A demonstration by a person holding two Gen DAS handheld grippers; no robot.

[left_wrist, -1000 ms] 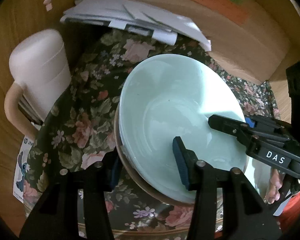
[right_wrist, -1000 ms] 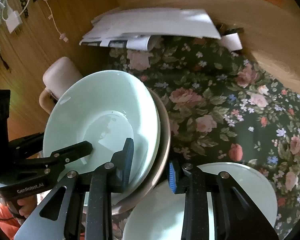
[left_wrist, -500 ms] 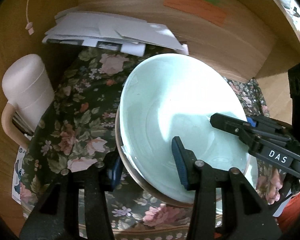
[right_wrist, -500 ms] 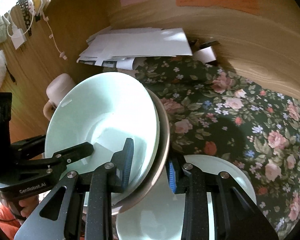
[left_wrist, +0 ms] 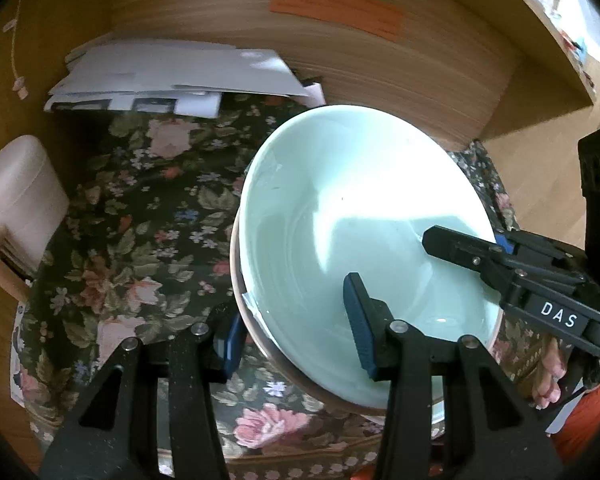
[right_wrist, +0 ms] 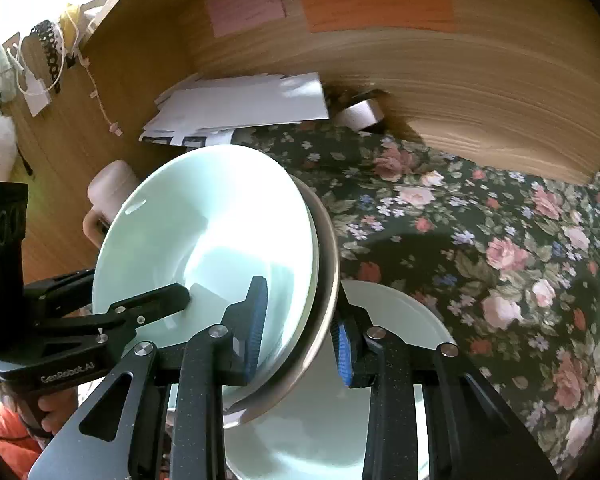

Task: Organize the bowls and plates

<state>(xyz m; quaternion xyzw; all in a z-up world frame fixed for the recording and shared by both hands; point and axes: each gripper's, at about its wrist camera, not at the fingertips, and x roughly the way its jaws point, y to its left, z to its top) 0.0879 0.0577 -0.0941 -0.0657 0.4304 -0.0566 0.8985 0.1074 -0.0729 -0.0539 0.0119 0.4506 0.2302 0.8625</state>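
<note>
From my right wrist cam I can see a pale plate [right_wrist: 384, 364] on the floral cloth [right_wrist: 480, 240], mostly hidden on the left cam. Both grippers, left [left_wrist: 296, 336] and right [right_wrist: 298, 320], are clamped on opposite rims of the stacked green bowl [left_wrist: 356, 240] and brown bowl [right_wrist: 326, 264], which are held above the cloth, tilted, with the hollow facing up toward the cameras.

Both grippers, the left [left_wrist: 292, 334] and the right [right_wrist: 298, 330], have lifted the stacked bowls [left_wrist: 364, 248] up and away from the floral cloth [left_wrist: 140, 220]. The paper pile [right_wrist: 240, 108] at twelve o'clock has dropped lower in view, coloured notes [right_wrist: 376, 6] now show on the wood panel, and more of the plate [right_wrist: 388, 320] beneath is uncovered.
</note>
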